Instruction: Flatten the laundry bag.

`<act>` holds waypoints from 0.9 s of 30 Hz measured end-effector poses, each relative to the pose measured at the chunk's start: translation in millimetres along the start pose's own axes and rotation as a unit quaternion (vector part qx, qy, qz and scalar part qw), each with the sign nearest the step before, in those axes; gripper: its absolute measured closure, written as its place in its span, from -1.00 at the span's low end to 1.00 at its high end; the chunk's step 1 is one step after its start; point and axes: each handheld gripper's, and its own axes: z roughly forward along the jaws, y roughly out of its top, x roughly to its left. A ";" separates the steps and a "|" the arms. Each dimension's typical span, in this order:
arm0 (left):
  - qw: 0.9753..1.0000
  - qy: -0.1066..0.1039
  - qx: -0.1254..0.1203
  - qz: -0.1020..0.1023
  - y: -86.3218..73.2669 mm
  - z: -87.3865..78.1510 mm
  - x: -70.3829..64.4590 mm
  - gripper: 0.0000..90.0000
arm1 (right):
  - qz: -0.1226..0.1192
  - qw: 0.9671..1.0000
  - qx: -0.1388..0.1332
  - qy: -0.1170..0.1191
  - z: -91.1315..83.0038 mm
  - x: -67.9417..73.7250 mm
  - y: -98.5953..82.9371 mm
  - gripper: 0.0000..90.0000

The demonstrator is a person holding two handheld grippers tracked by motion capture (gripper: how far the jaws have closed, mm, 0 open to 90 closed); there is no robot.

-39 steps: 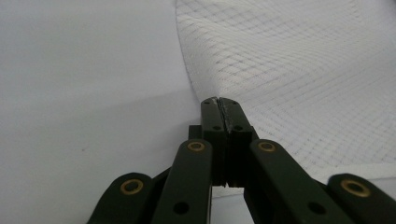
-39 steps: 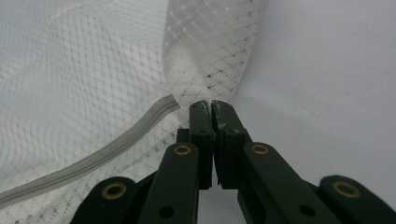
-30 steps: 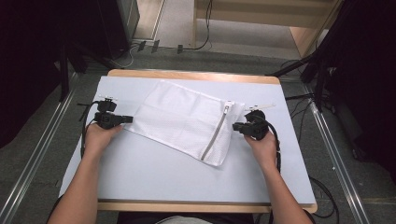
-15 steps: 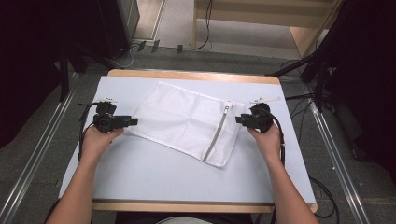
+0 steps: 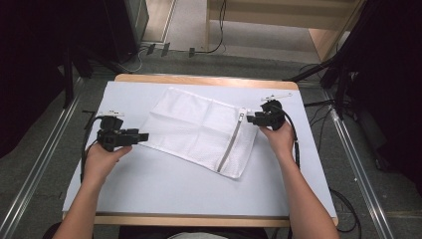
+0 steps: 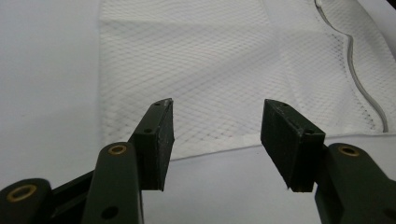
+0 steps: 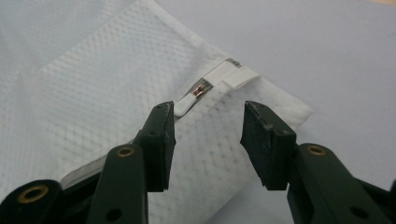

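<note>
A white mesh laundry bag (image 5: 199,129) lies flat and slanted across the middle of the table, its zipper (image 5: 231,142) running down the right side. My left gripper (image 5: 142,136) is open at the bag's left edge; in the left gripper view the mesh bag (image 6: 224,70) lies just beyond its parted jaws. My right gripper (image 5: 250,119) is open at the bag's upper right corner. In the right gripper view the zipper pull (image 7: 189,100) lies just beyond the left jaw, and the bag (image 7: 93,93) spreads under both jaws.
The table (image 5: 164,194) has a pale blue-white top with a wooden rim. Cables (image 5: 293,134) trail from each gripper. Dark equipment and metal rails (image 5: 45,164) flank the table on both sides.
My left hand has drawn back toward the near left of the bag. My right gripper has moved up to the zipper end at the bag's upper right corner.
</note>
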 end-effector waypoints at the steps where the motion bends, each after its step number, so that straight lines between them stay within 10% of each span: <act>1: 1.000 -0.001 0.005 0.005 -1.0 2.3 -2.9 0.01 | 0.002 1.000 -0.003 -0.003 2.0 -2.8 2.1 0.22; 14: 1.000 0.006 0.012 0.011 -11.5 12.0 -10.9 0.02 | 0.020 0.999 0.026 -0.038 30.1 -40.1 13.3 0.13; 21: 1.000 0.015 0.017 0.003 -13.8 13.8 -2.9 0.03 | 0.012 0.998 0.047 -0.039 34.4 -36.2 8.6 0.84; 27: 1.000 0.018 0.015 0.006 -12.8 14.9 -1.7 0.04 | 0.021 0.998 0.057 -0.020 31.9 -32.3 6.0 0.95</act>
